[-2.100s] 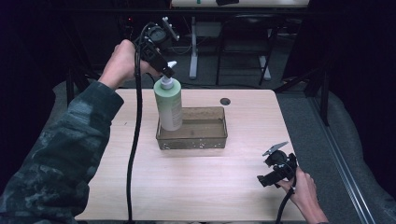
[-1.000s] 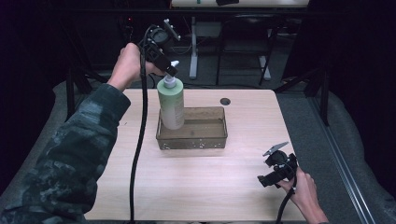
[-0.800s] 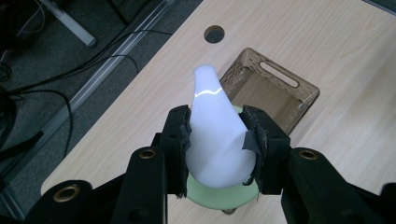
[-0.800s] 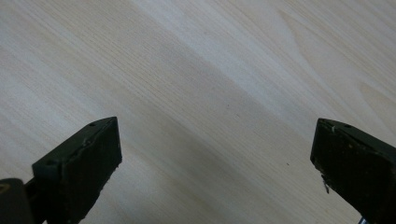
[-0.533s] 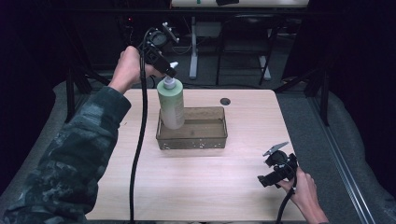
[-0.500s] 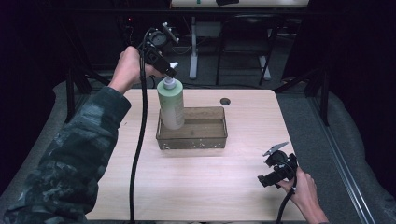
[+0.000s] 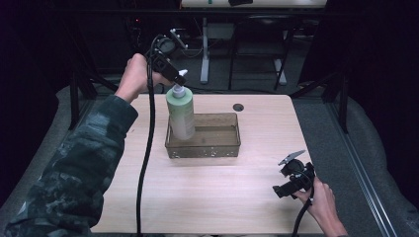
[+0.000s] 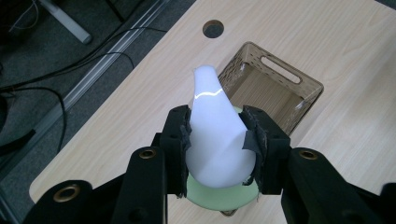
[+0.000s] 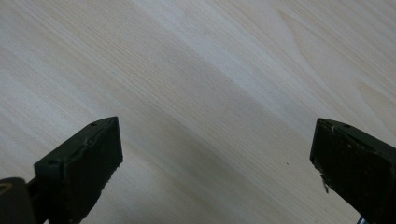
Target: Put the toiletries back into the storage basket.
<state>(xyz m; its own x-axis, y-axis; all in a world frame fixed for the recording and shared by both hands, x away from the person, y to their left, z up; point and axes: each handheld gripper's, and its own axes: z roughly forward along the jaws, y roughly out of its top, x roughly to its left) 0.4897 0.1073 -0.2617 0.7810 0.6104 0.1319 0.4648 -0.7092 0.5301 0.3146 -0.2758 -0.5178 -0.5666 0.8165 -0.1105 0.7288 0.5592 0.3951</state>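
Between left hand-held gripper jaws, bottle's pump head

Your open lane: bare table across the lower middle of the frame. Blocking the centre: bin, with the bottle standing tall in its left end.

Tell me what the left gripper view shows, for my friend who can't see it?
The left gripper pinches a white pump top between two black jaws, with the bottle's green shoulder just below. Behind it, an empty brown see-through bin sits on a light wood table that has a round hole near its edge.
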